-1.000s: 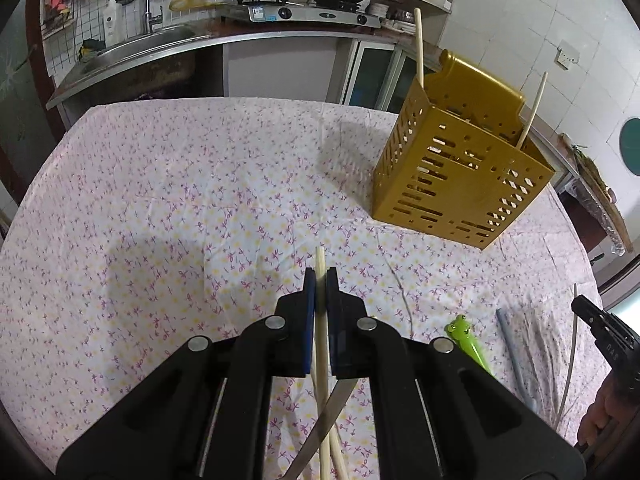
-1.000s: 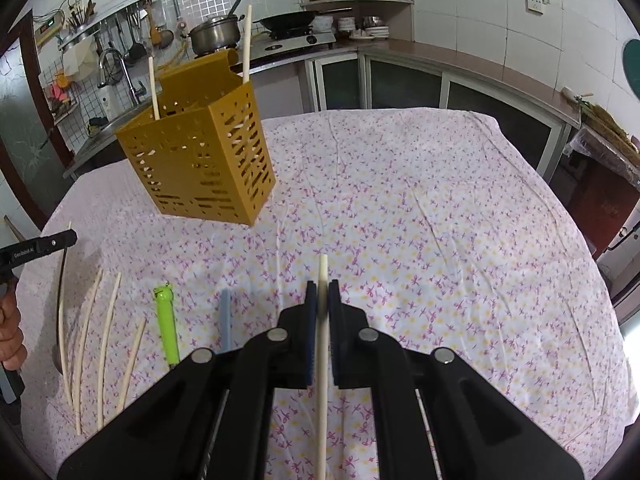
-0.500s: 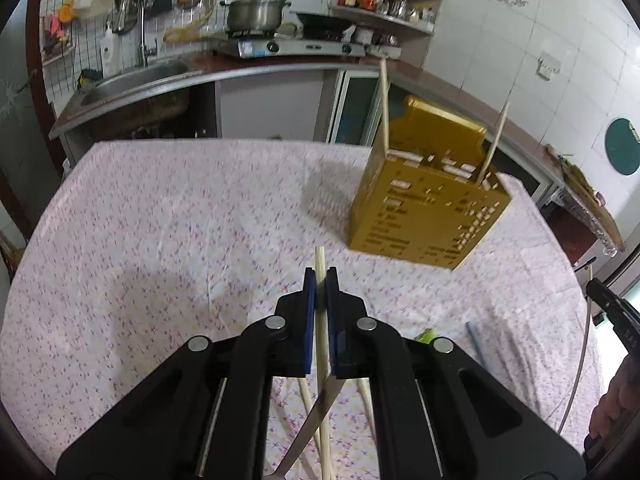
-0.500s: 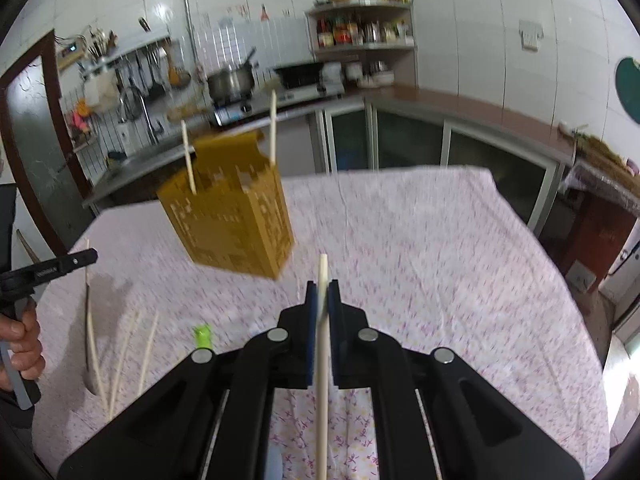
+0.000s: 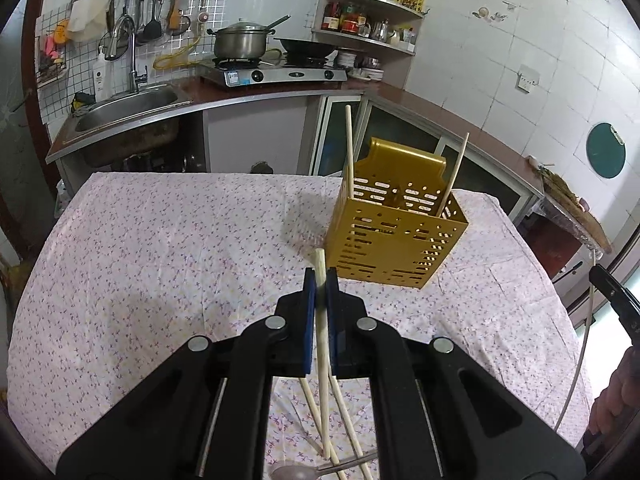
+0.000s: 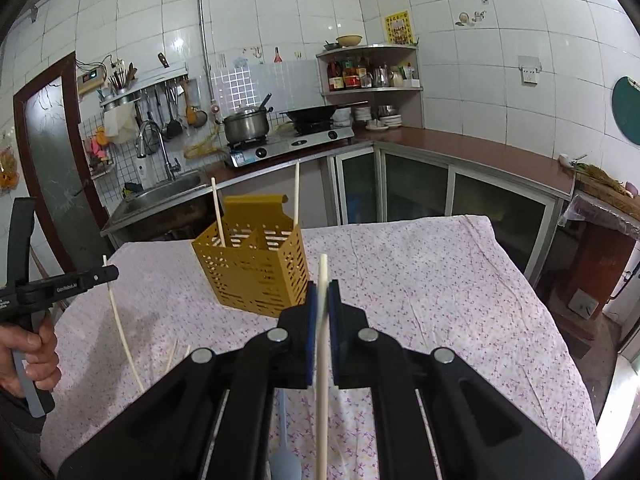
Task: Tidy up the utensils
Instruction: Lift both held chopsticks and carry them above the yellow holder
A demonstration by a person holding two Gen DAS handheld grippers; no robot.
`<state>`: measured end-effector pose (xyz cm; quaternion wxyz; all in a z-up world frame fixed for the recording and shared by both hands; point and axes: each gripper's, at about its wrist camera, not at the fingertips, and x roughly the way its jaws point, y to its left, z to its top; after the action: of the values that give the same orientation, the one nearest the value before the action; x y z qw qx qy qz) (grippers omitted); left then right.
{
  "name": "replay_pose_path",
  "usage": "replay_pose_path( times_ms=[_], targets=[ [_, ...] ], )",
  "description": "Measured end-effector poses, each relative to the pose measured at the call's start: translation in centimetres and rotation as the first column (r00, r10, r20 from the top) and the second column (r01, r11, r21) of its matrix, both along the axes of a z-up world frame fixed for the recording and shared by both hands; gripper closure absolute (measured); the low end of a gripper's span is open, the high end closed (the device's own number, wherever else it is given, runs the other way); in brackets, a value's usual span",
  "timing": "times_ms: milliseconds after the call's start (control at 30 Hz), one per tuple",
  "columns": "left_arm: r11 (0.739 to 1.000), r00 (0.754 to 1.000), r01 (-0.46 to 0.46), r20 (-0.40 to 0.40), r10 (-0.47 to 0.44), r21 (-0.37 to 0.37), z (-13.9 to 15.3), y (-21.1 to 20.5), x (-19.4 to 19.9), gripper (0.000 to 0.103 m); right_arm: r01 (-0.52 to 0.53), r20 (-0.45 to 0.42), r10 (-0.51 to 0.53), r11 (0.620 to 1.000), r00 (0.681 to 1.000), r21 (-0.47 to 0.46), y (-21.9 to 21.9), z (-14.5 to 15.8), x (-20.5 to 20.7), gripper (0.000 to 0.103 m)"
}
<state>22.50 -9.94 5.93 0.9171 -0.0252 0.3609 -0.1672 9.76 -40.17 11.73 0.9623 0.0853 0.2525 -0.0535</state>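
The left gripper [image 5: 319, 280] is clamped on a pale chopstick [image 5: 322, 344], which passes between the blue pads and projects slightly beyond the fingertips. The right gripper [image 6: 322, 292] is likewise clamped on a second chopstick [image 6: 322, 360]. The yellow perforated utensil holder [image 5: 394, 236] stands on the floral tablecloth [image 5: 160, 248], ahead of and slightly right of the left gripper, and ahead-left of the right gripper. Two chopsticks [image 5: 349, 148] lean upright inside it. Below the left gripper, loose chopsticks [image 5: 344, 412] and what appears to be a metal spoon [image 5: 296, 472] lie on the cloth.
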Motion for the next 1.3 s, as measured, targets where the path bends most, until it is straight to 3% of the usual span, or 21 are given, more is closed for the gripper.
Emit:
replay_pose_path(
  times_ms=[800, 1300],
  targets=[
    [1.000, 0.999, 0.021, 0.048, -0.020, -0.009, 2.5, 0.0, -0.9, 0.099, -0.007, 0.077, 0.009, 1.000, 0.997, -0.024, 0.8, 2.5, -0.6, 0.097],
    [0.999, 0.981, 0.050, 0.186, -0.052, 0.017, 9.8, -2.2, 0.7, 0.099, -0.038, 0.199, 0.054, 0.996, 0.978, -0.085, 2.8, 8.6, 2.5, 0.097]
  ],
)
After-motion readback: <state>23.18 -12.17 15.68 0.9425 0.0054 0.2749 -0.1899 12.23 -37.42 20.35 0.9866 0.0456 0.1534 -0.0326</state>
